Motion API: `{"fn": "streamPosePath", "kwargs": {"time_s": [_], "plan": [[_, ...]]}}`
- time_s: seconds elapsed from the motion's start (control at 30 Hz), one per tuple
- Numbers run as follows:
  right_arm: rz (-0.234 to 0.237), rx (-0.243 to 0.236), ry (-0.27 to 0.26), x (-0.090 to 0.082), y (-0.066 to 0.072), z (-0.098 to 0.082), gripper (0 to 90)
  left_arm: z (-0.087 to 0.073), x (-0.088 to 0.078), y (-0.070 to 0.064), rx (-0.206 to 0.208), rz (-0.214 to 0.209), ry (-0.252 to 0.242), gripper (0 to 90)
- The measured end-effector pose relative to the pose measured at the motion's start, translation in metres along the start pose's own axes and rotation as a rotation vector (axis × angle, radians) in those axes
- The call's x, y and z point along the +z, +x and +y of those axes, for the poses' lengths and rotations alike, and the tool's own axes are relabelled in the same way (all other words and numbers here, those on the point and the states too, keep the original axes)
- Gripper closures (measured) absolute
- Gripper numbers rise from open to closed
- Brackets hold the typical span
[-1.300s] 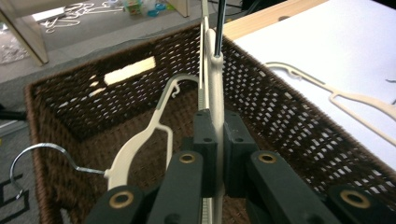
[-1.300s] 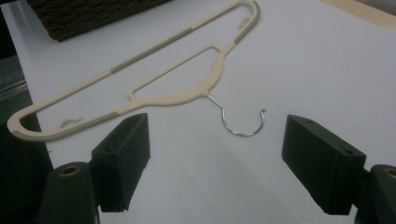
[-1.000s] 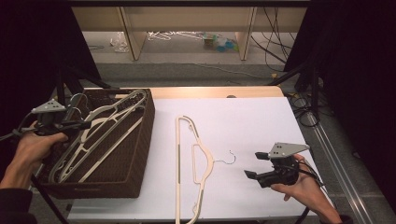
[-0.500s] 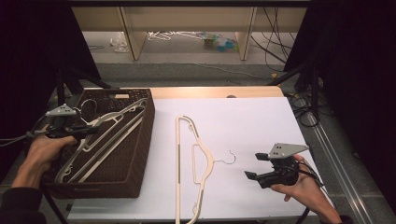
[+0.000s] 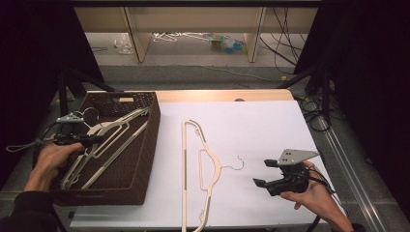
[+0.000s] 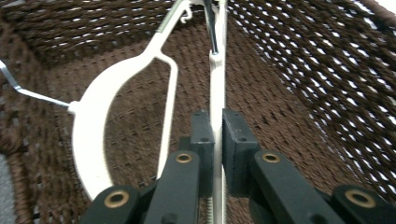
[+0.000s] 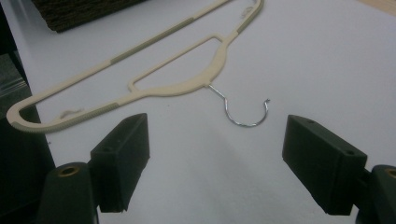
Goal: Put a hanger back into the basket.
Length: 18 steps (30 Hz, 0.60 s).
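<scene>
Inside the brown wicker basket (image 5: 151,126), my left gripper (image 5: 93,139) is shut on the thin bar of a white hanger (image 5: 113,129). In the left gripper view the jaws (image 6: 215,117) pinch that bar (image 6: 218,79) edge-on, and a second white hanger (image 6: 93,122) lies beside it on the basket floor (image 6: 261,98). A cream hanger (image 5: 186,159) lies flat on the white tabletop, its metal hook (image 5: 237,164) pointing right. My right gripper (image 5: 261,173) rests open just right of that hook. The hook (image 7: 245,116) lies ahead of the gripper (image 7: 217,126), with the hanger body (image 7: 177,86) beyond it.
The white table surface (image 5: 270,125) stretches right of the basket, with a wooden strip at its far edge. Cables run along the floor at the right. Shelving with loose hangers stands in the background (image 5: 183,36).
My left hand has lowered the white hanger down into the basket and toward the near side. The right gripper and the cream hanger have stayed where they were.
</scene>
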State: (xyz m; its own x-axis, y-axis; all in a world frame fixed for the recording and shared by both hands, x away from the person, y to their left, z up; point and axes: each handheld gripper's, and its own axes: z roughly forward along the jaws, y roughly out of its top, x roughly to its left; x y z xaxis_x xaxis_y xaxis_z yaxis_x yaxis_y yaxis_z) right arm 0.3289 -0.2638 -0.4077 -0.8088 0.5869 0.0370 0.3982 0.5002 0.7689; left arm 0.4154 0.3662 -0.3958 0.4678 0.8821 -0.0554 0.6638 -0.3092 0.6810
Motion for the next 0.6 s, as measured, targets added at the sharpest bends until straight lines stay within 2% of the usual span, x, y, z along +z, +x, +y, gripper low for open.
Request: {"fn": "streamPosePath", "kwargs": {"time_s": [0.07, 0.1, 0.17, 0.2, 0.33, 0.4, 0.5, 0.6], "plan": [[0.006, 0.001, 0.002, 0.000, 0.000, 0.000, 23.9, -0.001, 0.002, -0.001, -0.003, 0.022, -0.014, 82.7], [0.004, 0.002, 0.002, 0.000, 0.001, 0.000, 23.9, 0.000, 0.002, -0.001, -0.009, 0.034, -0.011, 82.1], [0.004, -0.004, 0.001, 0.001, 0.000, 0.000, 23.9, -0.001, 0.004, -0.002, -0.011, 0.086, 0.006, 80.2], [0.005, -0.004, 0.001, 0.001, 0.000, 0.000, 23.9, -0.002, 0.007, -0.001, -0.028, 0.092, 0.006, 79.3], [0.003, 0.002, 0.005, 0.001, 0.000, -0.002, 23.9, -0.009, 0.008, 0.005, -0.062, 0.136, 0.021, 77.0], [0.003, 0.002, 0.002, 0.001, 0.000, -0.002, 23.9, -0.012, 0.008, 0.008, -0.064, 0.177, 0.029, 75.8], [0.006, 0.002, 0.012, 0.002, 0.000, -0.003, 23.9, -0.019, 0.010, 0.014, -0.097, 0.169, 0.011, 75.0], [0.008, 0.009, 0.013, 0.003, 0.000, -0.003, 23.9, -0.020, 0.011, 0.014, -0.098, 0.177, -0.003, 74.5]]}}
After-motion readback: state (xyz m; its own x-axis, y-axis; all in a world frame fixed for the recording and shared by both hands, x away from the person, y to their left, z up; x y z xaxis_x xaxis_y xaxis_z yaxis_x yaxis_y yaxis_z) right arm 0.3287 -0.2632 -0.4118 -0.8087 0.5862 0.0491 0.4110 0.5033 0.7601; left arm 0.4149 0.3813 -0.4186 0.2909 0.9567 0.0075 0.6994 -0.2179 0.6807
